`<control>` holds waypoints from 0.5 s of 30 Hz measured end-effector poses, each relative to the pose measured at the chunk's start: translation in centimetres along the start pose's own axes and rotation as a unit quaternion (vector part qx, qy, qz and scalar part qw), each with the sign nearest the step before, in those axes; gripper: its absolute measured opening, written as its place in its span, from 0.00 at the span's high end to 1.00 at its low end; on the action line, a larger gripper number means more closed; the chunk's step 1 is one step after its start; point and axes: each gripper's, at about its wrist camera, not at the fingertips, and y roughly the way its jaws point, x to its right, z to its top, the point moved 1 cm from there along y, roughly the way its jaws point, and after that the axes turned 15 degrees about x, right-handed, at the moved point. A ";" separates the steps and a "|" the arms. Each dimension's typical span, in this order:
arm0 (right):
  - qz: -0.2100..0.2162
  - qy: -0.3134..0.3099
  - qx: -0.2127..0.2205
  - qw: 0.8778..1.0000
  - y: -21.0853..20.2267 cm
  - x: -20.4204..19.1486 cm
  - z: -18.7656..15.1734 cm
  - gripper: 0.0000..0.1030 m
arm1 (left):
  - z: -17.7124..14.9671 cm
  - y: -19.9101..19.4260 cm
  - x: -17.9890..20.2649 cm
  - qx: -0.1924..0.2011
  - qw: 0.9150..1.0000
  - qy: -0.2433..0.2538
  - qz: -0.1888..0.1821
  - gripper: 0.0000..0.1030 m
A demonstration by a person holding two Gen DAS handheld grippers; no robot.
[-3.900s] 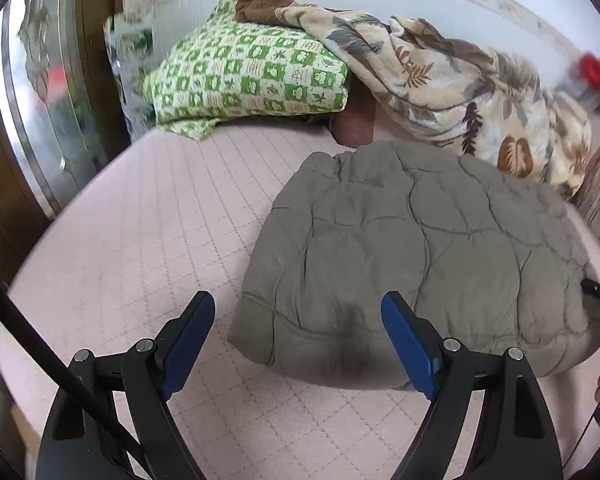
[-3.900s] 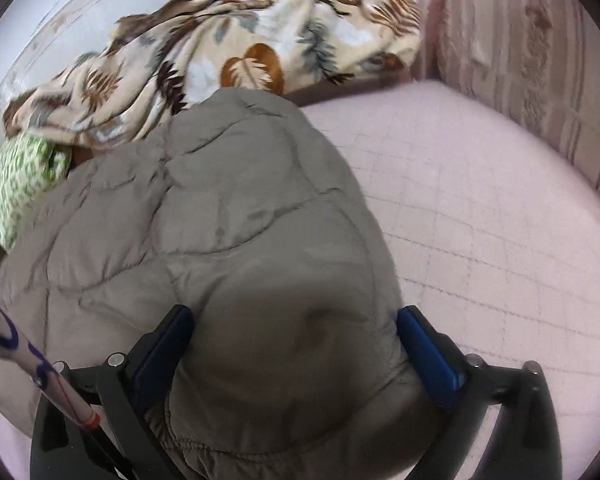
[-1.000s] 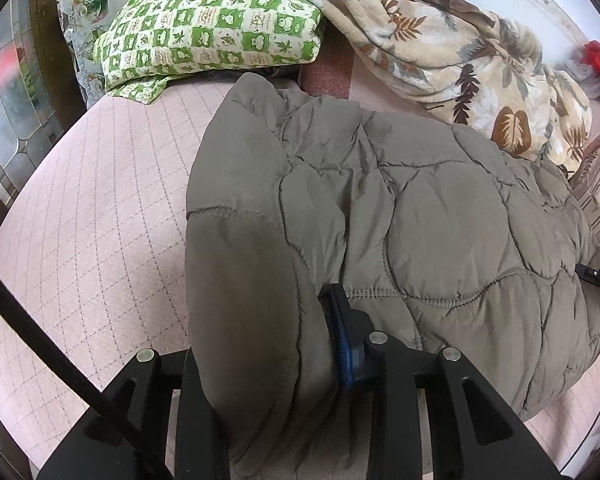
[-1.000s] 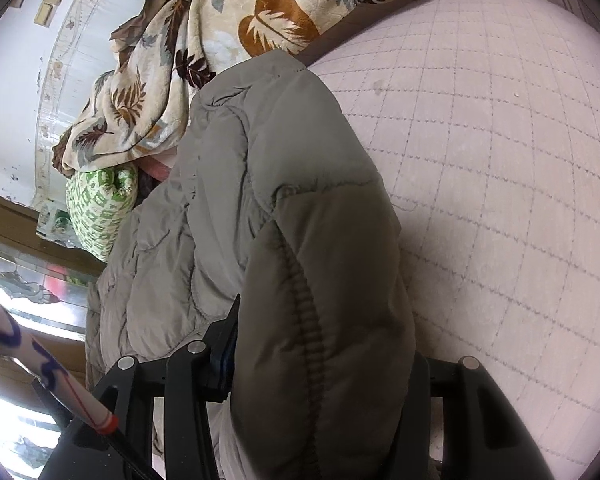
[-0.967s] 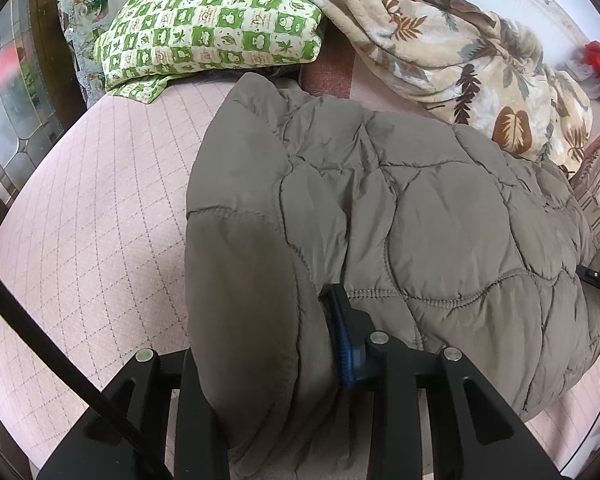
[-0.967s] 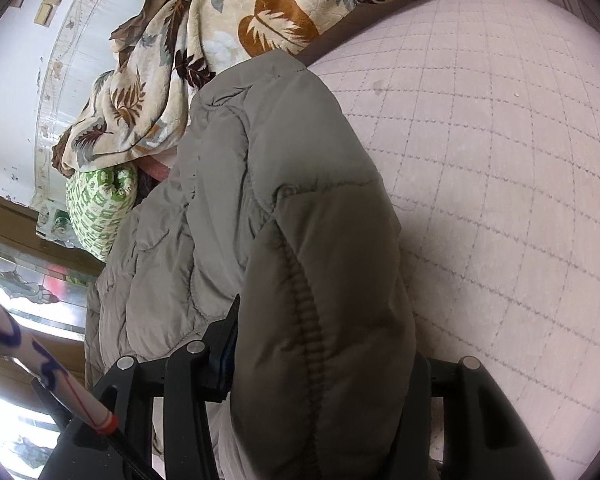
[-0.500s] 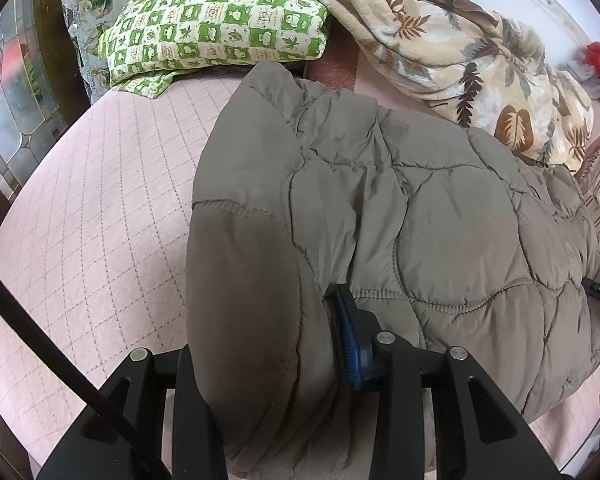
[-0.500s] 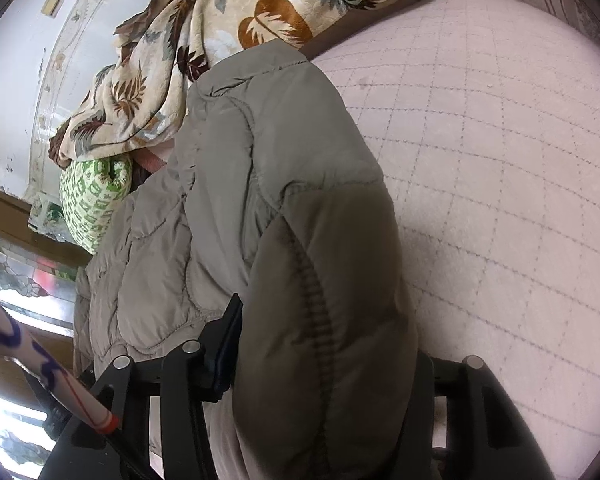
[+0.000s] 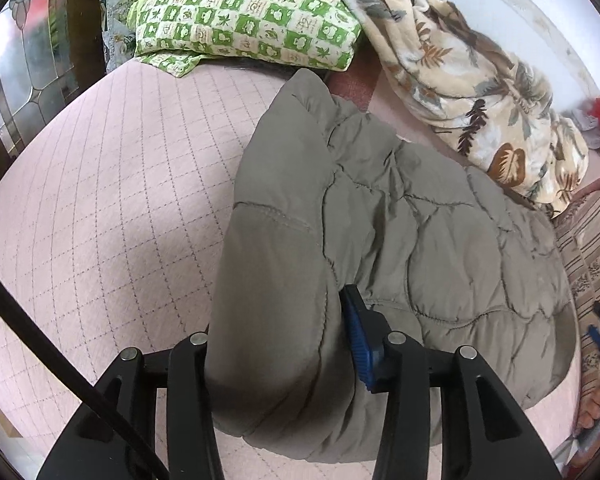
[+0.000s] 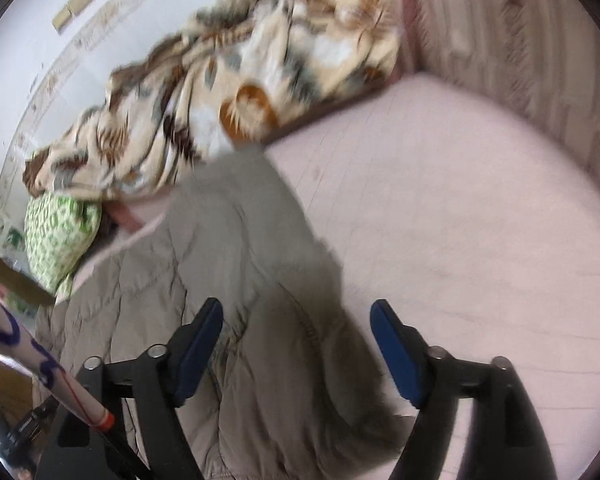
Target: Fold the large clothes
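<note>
Pink quilted bedding spreads under everything, so the fold has a soft, flat bed to settle on. On it, the left gripper has a thick roll of the puffy grey-olive quilted jacket between its opening jaws — best let go fully before drawing back, or the edge drags. The right gripper is spreading too, jaws clear above the jacket. Beyond lie a green checked pillow and a leaf-print blanket — well apart.

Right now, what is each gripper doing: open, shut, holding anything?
Left gripper: jaws opening, a fold of the grey quilted jacket between them.
Right gripper: jaws opening, clear of the jacket, holding nothing.
</note>
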 end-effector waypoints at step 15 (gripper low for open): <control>-0.017 -0.143 -0.056 0.988 3.0 -3.8 -5.9 0.41 | 1.8 9.4 3.3 0.033 0.987 0.120 0.099 0.32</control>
